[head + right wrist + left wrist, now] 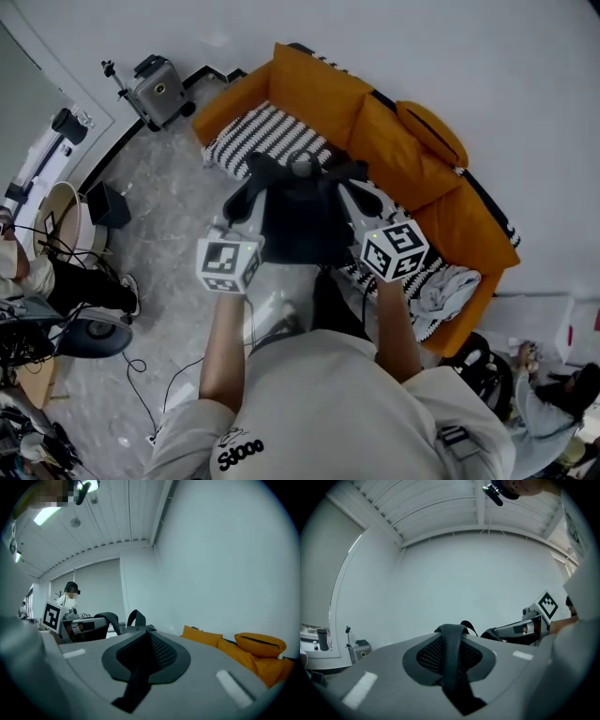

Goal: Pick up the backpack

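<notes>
A black backpack (302, 220) hangs in the air in front of the orange sofa (412, 159), held up between both grippers. My left gripper (246, 195) is shut on a black shoulder strap (452, 663) that runs through its jaws. My right gripper (349, 192) is shut on the other black strap (138, 670). The two grippers point roughly level, side by side, with the bag's body between them. From the left gripper view the right gripper (520, 629) shows at the right; from the right gripper view the left gripper's marker cube (51, 616) shows at the left.
A black-and-white striped blanket (272, 136) covers the sofa seat, with an orange cushion (431, 131) at the back. A grey case (155, 89) stands on the floor at the far left. Cables and a round table (66, 220) lie left. A person (553, 403) sits at the lower right.
</notes>
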Demonstrator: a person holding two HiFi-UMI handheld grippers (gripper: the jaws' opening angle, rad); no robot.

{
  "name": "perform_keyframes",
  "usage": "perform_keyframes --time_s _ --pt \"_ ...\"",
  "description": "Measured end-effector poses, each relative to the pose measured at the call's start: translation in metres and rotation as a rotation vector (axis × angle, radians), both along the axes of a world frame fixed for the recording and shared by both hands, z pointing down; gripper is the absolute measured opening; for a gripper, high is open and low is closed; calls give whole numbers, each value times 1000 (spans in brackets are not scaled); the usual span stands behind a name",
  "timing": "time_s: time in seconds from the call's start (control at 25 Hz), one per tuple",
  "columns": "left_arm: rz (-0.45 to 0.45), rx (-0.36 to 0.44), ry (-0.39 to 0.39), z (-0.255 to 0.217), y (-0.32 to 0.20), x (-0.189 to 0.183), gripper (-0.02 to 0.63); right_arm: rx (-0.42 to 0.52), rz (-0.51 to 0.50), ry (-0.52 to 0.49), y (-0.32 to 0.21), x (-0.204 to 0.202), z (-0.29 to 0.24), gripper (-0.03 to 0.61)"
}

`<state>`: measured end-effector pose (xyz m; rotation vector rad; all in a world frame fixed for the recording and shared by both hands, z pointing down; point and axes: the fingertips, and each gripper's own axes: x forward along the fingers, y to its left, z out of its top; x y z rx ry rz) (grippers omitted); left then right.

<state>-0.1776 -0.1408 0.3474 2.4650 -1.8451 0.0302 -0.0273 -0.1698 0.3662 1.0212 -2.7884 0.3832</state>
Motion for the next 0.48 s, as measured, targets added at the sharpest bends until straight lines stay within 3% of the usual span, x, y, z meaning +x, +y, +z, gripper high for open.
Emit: perform_keyframes --time_s 0.48 --pt "-34 88 -39 -54 59 -6 64 104 -47 -12 57 -8 -53 21"
